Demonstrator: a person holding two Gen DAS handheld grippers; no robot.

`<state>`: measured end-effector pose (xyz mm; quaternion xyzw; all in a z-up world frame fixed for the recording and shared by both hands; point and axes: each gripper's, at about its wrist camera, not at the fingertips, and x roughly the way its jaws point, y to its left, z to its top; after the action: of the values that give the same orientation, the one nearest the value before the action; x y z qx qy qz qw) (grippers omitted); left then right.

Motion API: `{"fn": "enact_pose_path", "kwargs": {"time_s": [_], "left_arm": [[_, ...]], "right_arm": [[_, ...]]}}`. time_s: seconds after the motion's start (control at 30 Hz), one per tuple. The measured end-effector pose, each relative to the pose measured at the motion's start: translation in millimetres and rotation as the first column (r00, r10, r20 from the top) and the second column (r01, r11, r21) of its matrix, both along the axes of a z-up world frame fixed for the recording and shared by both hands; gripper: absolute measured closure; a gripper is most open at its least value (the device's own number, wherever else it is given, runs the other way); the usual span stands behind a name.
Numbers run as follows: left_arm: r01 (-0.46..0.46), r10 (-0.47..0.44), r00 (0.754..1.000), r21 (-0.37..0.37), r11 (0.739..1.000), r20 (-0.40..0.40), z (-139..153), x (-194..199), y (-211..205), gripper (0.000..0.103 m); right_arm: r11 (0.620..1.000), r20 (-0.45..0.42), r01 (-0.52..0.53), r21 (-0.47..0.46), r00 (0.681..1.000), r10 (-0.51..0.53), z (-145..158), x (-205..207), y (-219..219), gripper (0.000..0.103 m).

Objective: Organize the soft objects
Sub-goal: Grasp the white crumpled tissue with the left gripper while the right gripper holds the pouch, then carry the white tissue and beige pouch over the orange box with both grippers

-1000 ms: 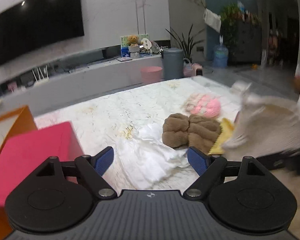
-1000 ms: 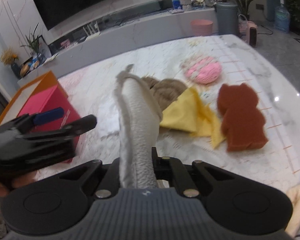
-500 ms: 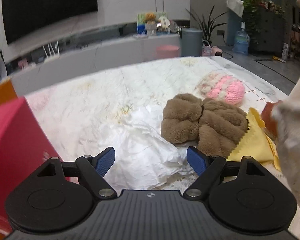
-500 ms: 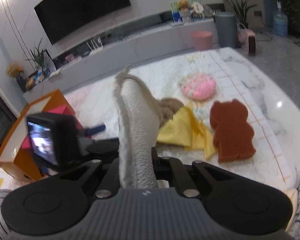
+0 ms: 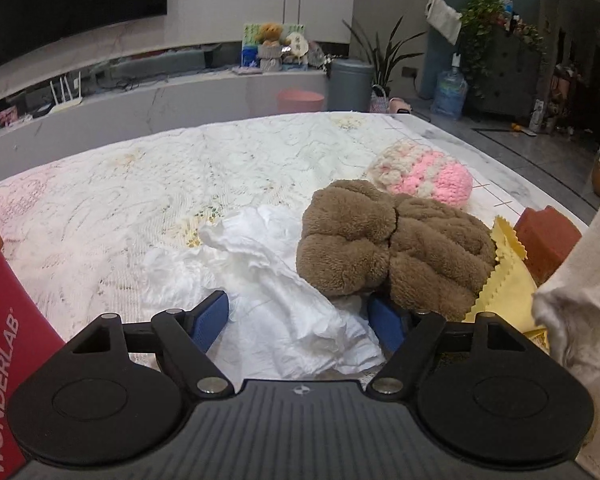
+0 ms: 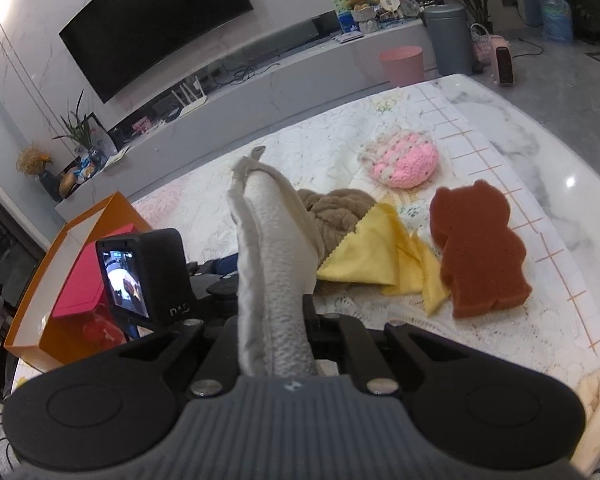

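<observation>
My left gripper (image 5: 298,316) hangs low over the lace-covered table, its jaws closing around crumpled white tissue (image 5: 268,280) that lies between the blue pads without being pressed. A brown plush cloth (image 5: 388,248) lies just right of it, touching the right pad. My right gripper (image 6: 280,320) is shut on a cream towel (image 6: 272,248) that stands up between its fingers; the towel (image 5: 580,280) also fills the right edge of the left wrist view. A yellow cloth (image 6: 372,256), a brown bear-shaped sponge (image 6: 480,248) and a pink knitted piece (image 6: 404,158) lie on the table.
An orange box (image 6: 56,264) with a pink box (image 6: 84,284) inside stands at the table's left; its pink side (image 5: 4,320) is close to my left gripper. The left gripper's camera (image 6: 140,276) shows in the right wrist view. A cream cloth (image 6: 596,408) lies at the near right.
My left gripper has come down and forward over the white tissue, and its jaws have narrowed. The right gripper keeps the towel, nearly still.
</observation>
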<state>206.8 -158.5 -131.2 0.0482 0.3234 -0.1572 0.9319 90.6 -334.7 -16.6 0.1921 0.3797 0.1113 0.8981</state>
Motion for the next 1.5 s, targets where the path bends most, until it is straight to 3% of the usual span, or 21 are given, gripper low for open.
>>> {"fn": "enact_pose_path", "kwargs": {"time_s": [0.03, 0.1, 0.13, 0.17, 0.23, 0.47, 0.67, 0.8, 0.97, 1.07, 1.13, 1.17, 1.2, 1.27, 1.4, 1.5], "left_arm": [[0.01, -0.01, 1.0, 0.003, 1.0, 0.003, 0, -1, 1, 0.021], [0.062, -0.062, 0.998, -0.001, 0.998, -0.002, 3, -3, 1, 0.057], [0.072, -0.072, 0.997, 0.002, 0.997, -0.011, 6, -4, 0, 0.061], [0.064, -0.063, 0.998, 0.011, 0.998, -0.015, 9, -6, -1, 0.072], [0.064, -0.063, 0.998, 0.018, 0.998, -0.022, 14, -8, -2, 0.081], [0.092, -0.092, 0.996, 0.111, 0.99, -0.008, 44, -35, -2, 0.088], [0.098, -0.094, 0.995, 0.173, 0.98, -0.032, 66, -80, 31, 0.088], [0.079, -0.07, 0.995, 0.144, 0.986, -0.071, 70, -117, 63, 0.088], [0.18, -0.168, 0.982, 0.156, 0.971, -0.088, 54, -145, 69, 0.088], [0.232, -0.219, 0.971, 0.17, 0.958, -0.093, 43, -149, 62, 0.087], [0.232, -0.22, 0.972, 0.166, 0.959, -0.085, 40, -147, 60, 0.077], [0.224, -0.215, 0.974, 0.159, 0.962, -0.072, 39, -147, 59, 0.066], [0.229, -0.221, 0.973, 0.156, 0.961, -0.069, 37, -147, 59, 0.045], [0.238, -0.23, 0.971, 0.165, 0.957, -0.065, 33, -142, 55, 0.023], [0.217, -0.211, 0.976, 0.156, 0.964, -0.052, 25, -135, 51, 0.019], [0.217, -0.212, 0.975, 0.084, 0.973, -0.061, 20, -124, 53, 0.015]], "right_arm": [[1.0, -0.003, -0.008, -0.002, 1.0, 0.008, -1, 1, 1, 0.1], [1.0, -0.007, -0.013, 0.002, 1.0, 0.013, -2, 1, 3, 0.1], [1.0, -0.01, -0.016, 0.004, 1.0, 0.016, -3, 2, 3, 0.1], [1.0, -0.014, -0.015, 0.006, 1.0, 0.015, -3, 3, 4, 0.1], [1.0, -0.02, -0.018, 0.008, 1.0, 0.019, -5, 4, 4, 0.1], [1.0, -0.014, 0.002, 0.022, 1.0, -0.001, -2, 2, -1, 0.1], [1.0, -0.006, 0.013, 0.02, 1.0, -0.013, 1, 0, -1, 0.1], [1.0, 0.018, 0.022, -0.009, 1.0, -0.021, 7, -1, 0, 0.1], [0.999, -0.018, 0.027, -0.024, 0.999, -0.027, -5, 6, 5, 0.1], [0.999, -0.046, 0.021, -0.031, 0.999, -0.022, -14, 10, 10, 0.1], [0.999, -0.054, 0.013, -0.032, 0.998, -0.014, -17, 11, 13, 0.1], [0.999, -0.054, 0.009, -0.032, 0.998, -0.01, -17, 11, 14, 0.1], [0.999, -0.053, 0.0, -0.034, 0.999, -0.002, -17, 10, 15, 0.1], [0.999, -0.042, -0.015, -0.038, 0.999, 0.014, -13, 9, 17, 0.1], [0.999, -0.025, -0.041, -0.03, 0.999, 0.04, -7, 5, 21, 0.1], [0.999, -0.026, -0.044, -0.025, 0.999, 0.044, -6, 2, 24, 0.1]]}}
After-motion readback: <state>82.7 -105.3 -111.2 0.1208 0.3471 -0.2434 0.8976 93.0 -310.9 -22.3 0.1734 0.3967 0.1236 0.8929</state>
